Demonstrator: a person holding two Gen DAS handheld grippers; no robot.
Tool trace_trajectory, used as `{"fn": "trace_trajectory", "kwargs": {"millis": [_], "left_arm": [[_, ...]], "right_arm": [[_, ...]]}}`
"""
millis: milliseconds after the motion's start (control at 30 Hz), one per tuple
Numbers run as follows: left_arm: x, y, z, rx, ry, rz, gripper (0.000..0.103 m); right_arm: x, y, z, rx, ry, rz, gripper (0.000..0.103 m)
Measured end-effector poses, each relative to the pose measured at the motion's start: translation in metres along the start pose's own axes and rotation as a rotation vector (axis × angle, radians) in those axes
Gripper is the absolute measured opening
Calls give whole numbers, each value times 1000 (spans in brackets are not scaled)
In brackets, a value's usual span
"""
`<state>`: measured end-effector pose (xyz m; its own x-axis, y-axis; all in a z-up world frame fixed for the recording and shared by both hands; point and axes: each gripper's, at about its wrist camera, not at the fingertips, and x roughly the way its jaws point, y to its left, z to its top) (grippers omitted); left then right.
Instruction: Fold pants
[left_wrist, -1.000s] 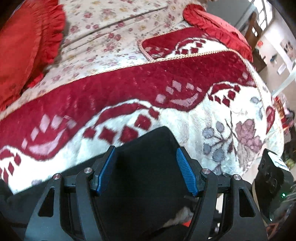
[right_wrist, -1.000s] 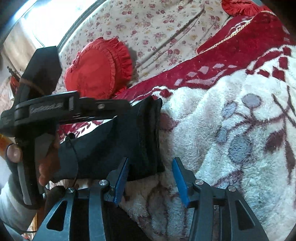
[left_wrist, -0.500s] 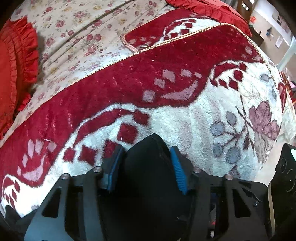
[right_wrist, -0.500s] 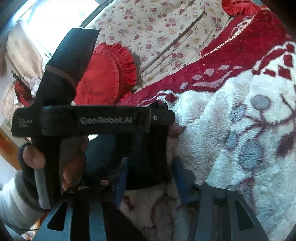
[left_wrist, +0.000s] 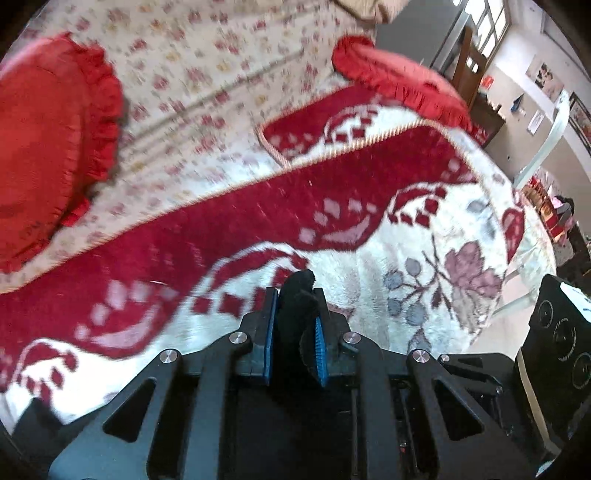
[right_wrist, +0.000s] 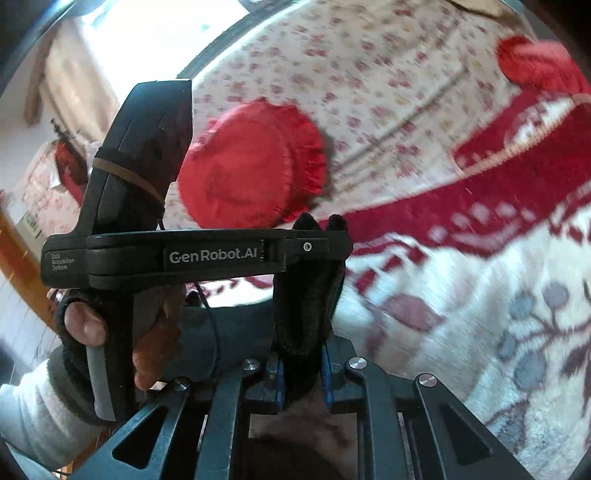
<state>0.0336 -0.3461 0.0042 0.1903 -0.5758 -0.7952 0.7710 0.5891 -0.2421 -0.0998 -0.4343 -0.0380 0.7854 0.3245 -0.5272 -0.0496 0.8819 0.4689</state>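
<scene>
The black pants (left_wrist: 297, 286) are bunched into a narrow fold between the blue pads of my left gripper (left_wrist: 295, 301), whose jaws are closing and pressing on the cloth. In the right wrist view another stretch of the pants (right_wrist: 306, 306) stands up between the pads of my right gripper (right_wrist: 302, 363), also closing onto it. The left gripper (right_wrist: 332, 245) shows side-on just above, clamped on the top of that same fold. The cloth hangs lifted off the blanket (left_wrist: 369, 280); the pants' lower part is hidden behind the grippers.
A plush red and white blanket covers the bed, with a floral sheet (left_wrist: 207, 85) behind it. Red ruffled cushions lie at the far left (left_wrist: 48, 155) and far right (left_wrist: 402, 85). A black device (left_wrist: 554, 332) stands at the bed's right edge. A hand (right_wrist: 85, 325) holds the left gripper's handle.
Both grippers went from wide open around flat black cloth to closed on a bunched fold. Both have risen, lifting the pants off the blanket, and the left gripper now sits directly ahead of the right.
</scene>
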Motion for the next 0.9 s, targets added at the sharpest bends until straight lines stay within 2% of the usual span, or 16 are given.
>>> {"fn": "trace_trajectory", "kwargs": {"millis": [133,367,600,900], "left_arm": [[-41,21,-7,-21,-52,21,16],[-80,62,-32,-105,-98,43,16],[-101,90,-57,-161,-113,73,16],[-118,118,-75,-216,-133,97,16]], "right_arm": [[3,39,12,-71,-2,18,14],[24,97,22,-167,29,46,14],[42,128,17,-217,76,72,13],[64,157,13,-251,118,93,13]]}}
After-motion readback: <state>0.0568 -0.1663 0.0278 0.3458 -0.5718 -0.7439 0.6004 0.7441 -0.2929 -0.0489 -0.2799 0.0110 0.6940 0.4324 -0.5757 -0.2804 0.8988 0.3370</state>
